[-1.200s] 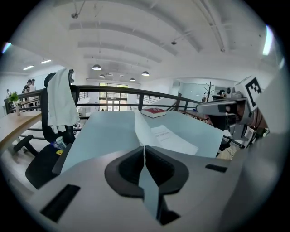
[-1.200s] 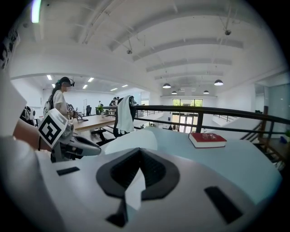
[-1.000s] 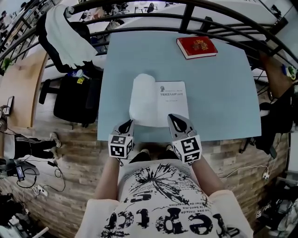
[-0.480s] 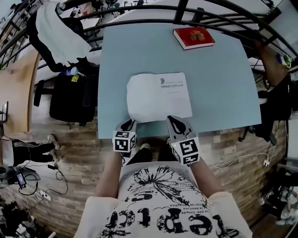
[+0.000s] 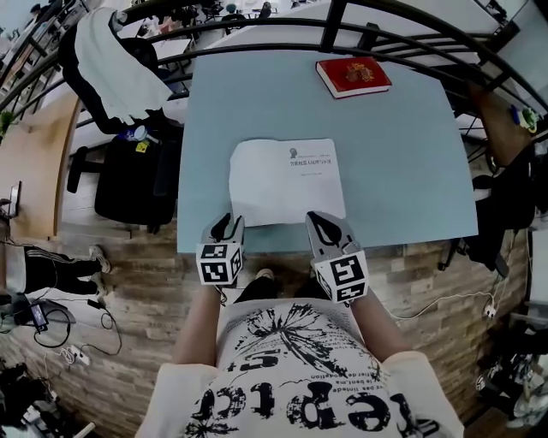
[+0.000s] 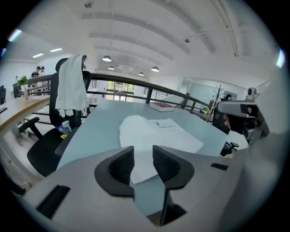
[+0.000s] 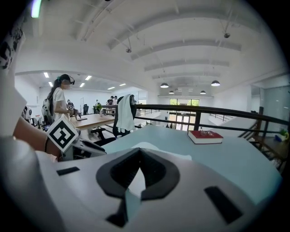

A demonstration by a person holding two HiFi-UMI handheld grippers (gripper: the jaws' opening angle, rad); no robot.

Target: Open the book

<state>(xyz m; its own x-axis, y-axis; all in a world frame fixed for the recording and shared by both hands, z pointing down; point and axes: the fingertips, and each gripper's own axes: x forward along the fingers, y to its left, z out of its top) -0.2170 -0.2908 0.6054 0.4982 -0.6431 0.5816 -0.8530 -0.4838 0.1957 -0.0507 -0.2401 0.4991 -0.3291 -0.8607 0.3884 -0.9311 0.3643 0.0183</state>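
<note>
The open book lies flat on the pale blue table, white pages up, print on its right page. My left gripper hovers at the book's near left corner. Its jaws are opening: the left gripper view shows a plain gap between the pads, with the book's corner seen through the gap and no pad pressing on it. My right gripper sits at the book's near edge, right of the middle. Its fingertips meet with nothing between them; the book lies just beyond.
A closed red book rests at the table's far right, also seen from the left gripper and the right gripper. A black chair draped with white cloth stands left of the table. A dark railing runs behind it.
A second ago the left page stood curled up by the left gripper. It now lies flat, and the left gripper has opened and drawn back toward the table's near edge.
</note>
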